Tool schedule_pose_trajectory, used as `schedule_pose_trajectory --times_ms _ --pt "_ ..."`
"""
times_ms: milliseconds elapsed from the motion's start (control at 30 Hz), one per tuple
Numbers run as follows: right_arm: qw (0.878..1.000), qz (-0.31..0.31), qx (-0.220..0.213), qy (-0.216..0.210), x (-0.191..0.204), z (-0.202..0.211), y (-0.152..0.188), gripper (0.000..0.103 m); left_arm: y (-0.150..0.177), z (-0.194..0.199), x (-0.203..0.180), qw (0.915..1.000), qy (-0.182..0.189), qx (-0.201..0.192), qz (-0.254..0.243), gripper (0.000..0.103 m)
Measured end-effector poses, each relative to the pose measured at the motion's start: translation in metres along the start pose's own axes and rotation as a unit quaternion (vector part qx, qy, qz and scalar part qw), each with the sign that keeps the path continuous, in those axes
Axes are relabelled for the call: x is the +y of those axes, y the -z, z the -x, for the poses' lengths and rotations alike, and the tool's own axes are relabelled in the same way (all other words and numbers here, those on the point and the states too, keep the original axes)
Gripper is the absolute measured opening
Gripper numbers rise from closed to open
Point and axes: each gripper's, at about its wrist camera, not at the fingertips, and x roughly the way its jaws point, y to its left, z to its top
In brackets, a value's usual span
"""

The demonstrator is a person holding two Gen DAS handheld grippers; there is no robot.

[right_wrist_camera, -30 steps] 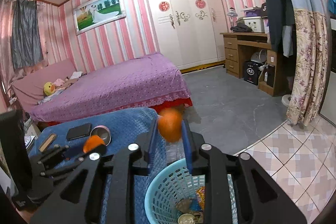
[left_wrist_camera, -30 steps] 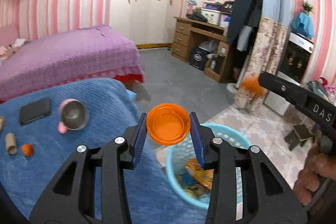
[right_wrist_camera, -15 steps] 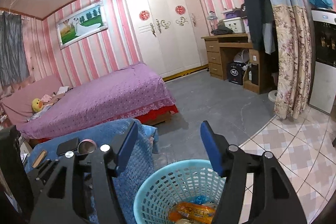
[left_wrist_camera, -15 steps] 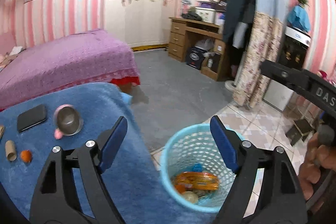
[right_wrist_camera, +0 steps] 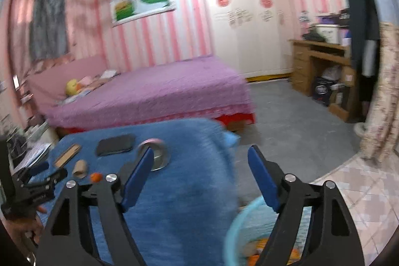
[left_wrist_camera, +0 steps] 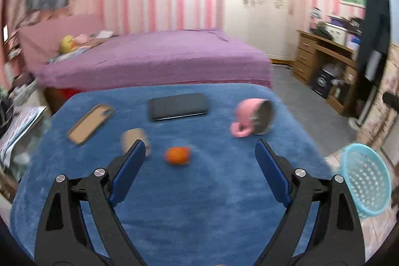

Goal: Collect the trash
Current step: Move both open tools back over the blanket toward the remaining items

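Both grippers are spread and empty: the left gripper point(left_wrist_camera: 199, 166) faces a blurred orange scrap point(left_wrist_camera: 177, 155), the right gripper point(right_wrist_camera: 200, 173) has the basket point(right_wrist_camera: 233, 226) beneath, cut off and smeared.

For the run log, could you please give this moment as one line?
left tool: open, empty | right tool: open, empty | orange scrap: on blue cloth | basket: right of table

I can read no text anywhere. The red round signs point(right_wrist_camera: 224, 1) on the wardrobe point(right_wrist_camera: 249, 24) and the marks beneath them are too blurred, as is the lettering on my left gripper point(right_wrist_camera: 37, 198).
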Motion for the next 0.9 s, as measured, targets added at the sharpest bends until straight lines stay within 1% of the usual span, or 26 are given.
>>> schedule_pose_trajectory --times_ms 33,100,233,300,467,533,633,733,900 --pt "1.0 0.006 0.006 -0.008 0.013 -0.007 0.003 0.079 0.002 -0.001 0.017 0.9999 -0.01 0.001 0.013 0.087" --pt "0.999 0.021 0.016 -0.024 0.042 -0.022 0.01 0.08 0.004 -0.002 0.039 0.9995 -0.017 0.0 0.027 0.088" --pt "0.997 0.039 0.043 -0.06 0.088 -0.055 0.025 0.081 0.015 -0.008 0.068 0.9984 -0.046 0.007 0.033 0.09" --pt "0.995 0.051 0.063 -0.066 0.109 -0.071 0.034 0.081 0.017 -0.014 0.086 0.9974 -0.054 0.016 0.044 0.09" --pt "0.991 0.074 0.084 -0.069 0.142 -0.093 0.047 0.081 0.025 -0.026 0.122 0.9949 -0.07 0.034 0.064 0.09" --pt "0.99 0.084 0.093 -0.07 0.154 -0.104 0.05 0.081 0.025 -0.031 0.138 0.993 -0.076 0.037 0.083 0.09" --pt "0.986 0.105 0.108 -0.075 0.173 -0.122 0.057 0.081 0.026 -0.035 0.156 0.99 -0.078 0.041 0.11 0.09" --pt "0.983 0.127 0.114 -0.073 0.19 -0.138 0.062 0.082 0.022 -0.044 0.173 0.9875 -0.073 0.039 0.134 0.09" --pt "0.98 0.13 0.129 -0.082 0.206 -0.159 0.067 0.082 0.016 -0.059 0.181 0.9873 -0.08 0.041 0.131 0.09"
